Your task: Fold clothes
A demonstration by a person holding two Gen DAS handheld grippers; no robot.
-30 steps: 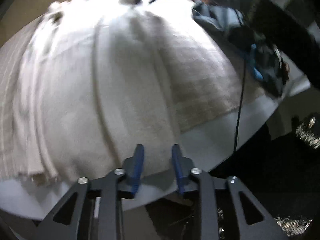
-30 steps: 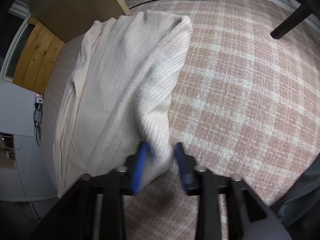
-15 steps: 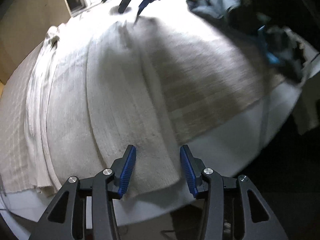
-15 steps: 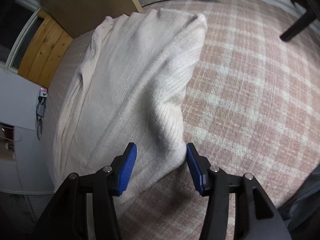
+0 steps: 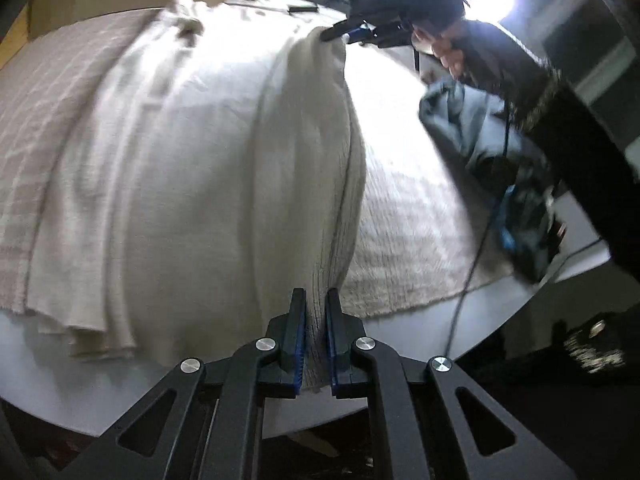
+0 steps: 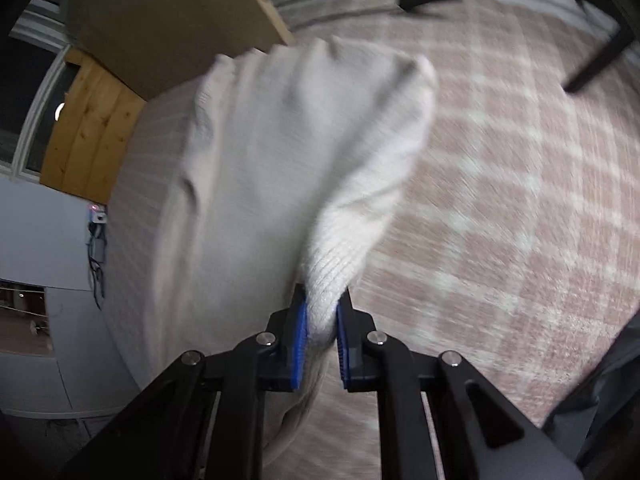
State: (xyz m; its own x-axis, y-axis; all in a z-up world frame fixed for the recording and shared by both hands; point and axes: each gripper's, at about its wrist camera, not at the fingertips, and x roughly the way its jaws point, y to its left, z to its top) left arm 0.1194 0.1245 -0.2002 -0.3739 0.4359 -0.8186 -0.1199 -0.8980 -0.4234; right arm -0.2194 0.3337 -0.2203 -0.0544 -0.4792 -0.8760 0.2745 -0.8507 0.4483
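Note:
A cream ribbed knit garment (image 5: 192, 168) lies spread over a plaid blanket (image 5: 404, 224) on a white surface. My left gripper (image 5: 316, 298) is shut on the garment's near edge, which rises as a ridge from the pads. At the far end of that ridge, the right gripper (image 5: 354, 34) pinches the opposite corner, held by a person's hand (image 5: 448, 54). In the right wrist view the garment (image 6: 288, 152) runs away from the right gripper (image 6: 322, 302), whose jaws are closing with a bunched fold pressed between the blue pads.
A grey-blue heap of clothing (image 5: 460, 120) lies at the right on the blanket (image 6: 512, 200). A dark cable (image 5: 472, 268) hangs over the white edge (image 5: 60, 360). A cardboard sheet (image 6: 160, 20), wooden panel (image 6: 88, 132) and dark furniture leg (image 6: 600, 60) border the far side.
Both grippers stood open around the garment's edge; now each has closed on a fold of it. The cloth between them has lifted into a ridge.

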